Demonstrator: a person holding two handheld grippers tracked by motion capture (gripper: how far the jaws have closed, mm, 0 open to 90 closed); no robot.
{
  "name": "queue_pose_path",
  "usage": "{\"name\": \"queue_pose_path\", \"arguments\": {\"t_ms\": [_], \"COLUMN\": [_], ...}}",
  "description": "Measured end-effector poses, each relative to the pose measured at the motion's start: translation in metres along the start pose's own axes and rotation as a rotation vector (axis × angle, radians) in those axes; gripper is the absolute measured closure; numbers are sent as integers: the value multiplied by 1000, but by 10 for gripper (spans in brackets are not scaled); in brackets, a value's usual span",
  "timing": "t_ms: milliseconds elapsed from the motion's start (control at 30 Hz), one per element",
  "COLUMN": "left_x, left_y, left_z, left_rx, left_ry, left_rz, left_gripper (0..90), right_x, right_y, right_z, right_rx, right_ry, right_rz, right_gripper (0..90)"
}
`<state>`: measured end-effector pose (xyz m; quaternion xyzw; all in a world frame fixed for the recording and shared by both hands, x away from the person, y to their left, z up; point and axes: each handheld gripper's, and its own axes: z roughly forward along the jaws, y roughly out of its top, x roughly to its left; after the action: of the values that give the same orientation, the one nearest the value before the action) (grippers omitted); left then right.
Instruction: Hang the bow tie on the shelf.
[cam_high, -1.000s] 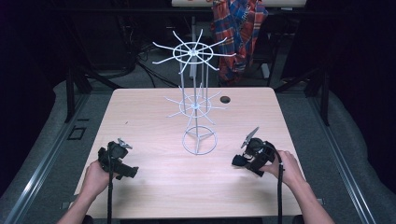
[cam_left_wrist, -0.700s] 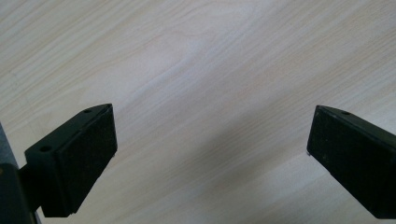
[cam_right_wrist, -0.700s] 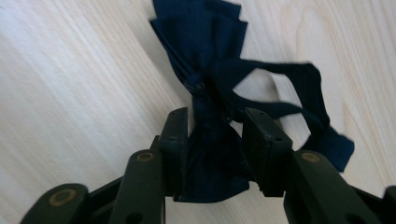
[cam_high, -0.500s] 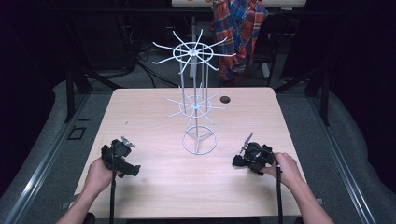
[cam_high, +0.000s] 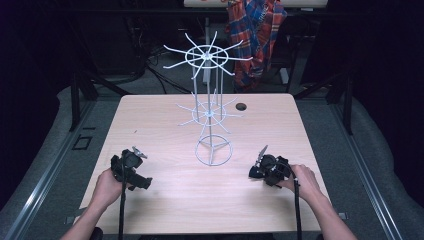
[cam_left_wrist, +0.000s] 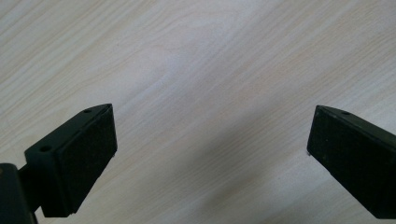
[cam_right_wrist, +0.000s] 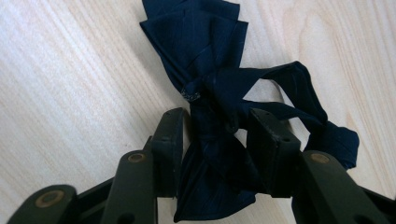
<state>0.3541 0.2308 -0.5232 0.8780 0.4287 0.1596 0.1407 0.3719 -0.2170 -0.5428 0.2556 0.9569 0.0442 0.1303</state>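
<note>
Against the white wire two-tier display stand (cam_high: 210, 117) at the middle of the light wooden desk (cam_high: 165, 120), the left tongs (cam_high: 131, 167) are seen to have been drawn slightly nearer the person over the last second, while the right tongs (cam_high: 260, 167) have remained near the stand's ring base on its right. The left tongs (cam_left_wrist: 210, 154) are held wide open over bare desk; the right tongs (cam_right_wrist: 215, 140) are clamped on a dark navy fabric bow tie (cam_right_wrist: 210, 93) lying on the desk. The bow tie is judged grasped but not yet lifted, presumably to be hung on the stand.
</note>
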Motion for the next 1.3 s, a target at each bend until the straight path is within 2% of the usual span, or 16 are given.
{"name": "queue_pose_path", "arguments": {"t_ms": [67, 133, 267, 433, 533, 567, 633, 700, 767, 800, 833, 1067, 1133, 1167, 1267, 1300], "left_x": [0, 1, 0, -1, -2, -3, -3, -2, 0, 0, 0, -1, 0, 0, -1, -1], "left_y": [-1, -1, -1, 0, 0, 0, 0, -1, -3, -3, -3, -2, -2, -3, -3, -3], "left_z": [0, 0, -1, -2, -2, -2, -2, -2, -3, -3, -3, -3, -3, -3, -4, -4], "left_rx": [3, 6, 8, 8, 3, 4, 6, 7, 7, 6, 6, 8, 4, 2, -2, -3], "left_ry": [-2, -1, -1, 3, 11, 11, 13, 10, 9, 12, 12, 7, 8, 11, 9, 8], "left_rz": [-1, -2, 7, 11, 17, 17, 17, 14, 8, 8, 8, 13, 10, 11, 11, 14], "left_gripper": [16, 16, 16, 18, 19, 18, 19, 19, 22, 22, 22, 22, 21, 22, 22, 22], "right_x": [0, 0, 2, 2, 1, 0, 0, 1, 2, 2, 2, 4, 3, 3, 2, 2], "right_y": [0, 1, 2, 1, -1, -1, -1, 1, 3, 4, 4, 7, 7, 8, 9, 10], "right_z": [1, 1, 1, 0, -3, -10, -13, -22, -27, -30, -31, -39, -41, -43, -46, -48], "right_rx": [-8, 4, 1, -8, -38, -70, -79, -129, -157, -158, -176, -207, -215, -238, -241, -263], "right_ry": [-1, -5, -14, -16, -15, -17, -20, -40, -42, -53, -49, -41, -38, -23, -15, -7], "right_rz": [8, -5, -8, -2, 13, 21, 20, 16, 15, 10, 13, 11, 17, 33, 34, 45], "right_gripper": [604, 627, 717, 744, 747, 747, 747, 746, 746, 746, 746, 746, 745, 745, 745, 746]}}
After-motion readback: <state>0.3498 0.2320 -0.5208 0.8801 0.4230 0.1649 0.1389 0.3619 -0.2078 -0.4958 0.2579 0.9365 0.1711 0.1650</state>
